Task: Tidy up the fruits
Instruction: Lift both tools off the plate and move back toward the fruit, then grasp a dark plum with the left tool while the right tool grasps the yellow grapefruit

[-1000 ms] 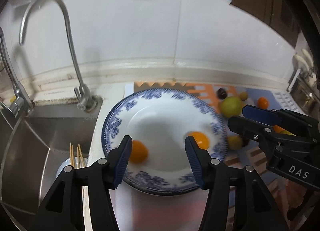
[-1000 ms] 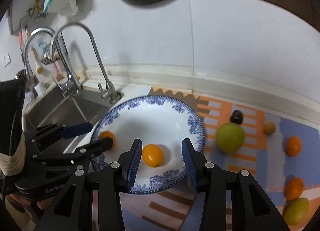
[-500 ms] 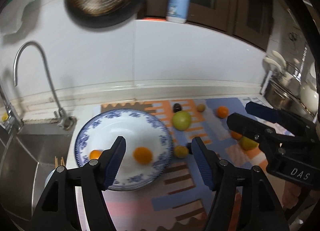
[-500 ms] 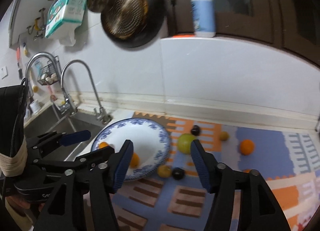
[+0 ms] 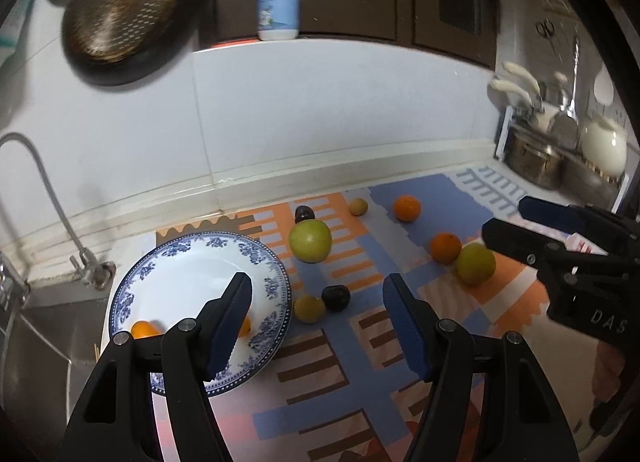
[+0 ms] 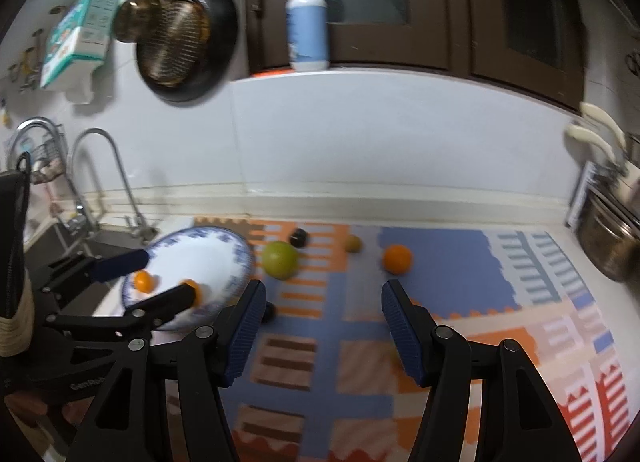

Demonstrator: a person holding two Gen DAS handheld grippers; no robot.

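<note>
The plate (image 5: 256,254) near the sink holds two small oranges (image 5: 144,329) (one partly hidden). The left hand-held gripper (image 5: 318,324) hangs spread apart, empty. Apples (image 5: 310,240), plums (image 5: 336,297) and oranges (image 5: 407,208) lie scattered on the mat (image 5: 360,362). The right hand-held gripper (image 6: 322,328) gapes empty too.

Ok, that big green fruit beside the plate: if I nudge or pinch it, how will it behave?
The big green fruit looks round and smooth, so a nudge would probably roll it across the flat mat. It is the widest fruit here, so likely heaviest; the open right gripper may need nearly full spread.
</note>
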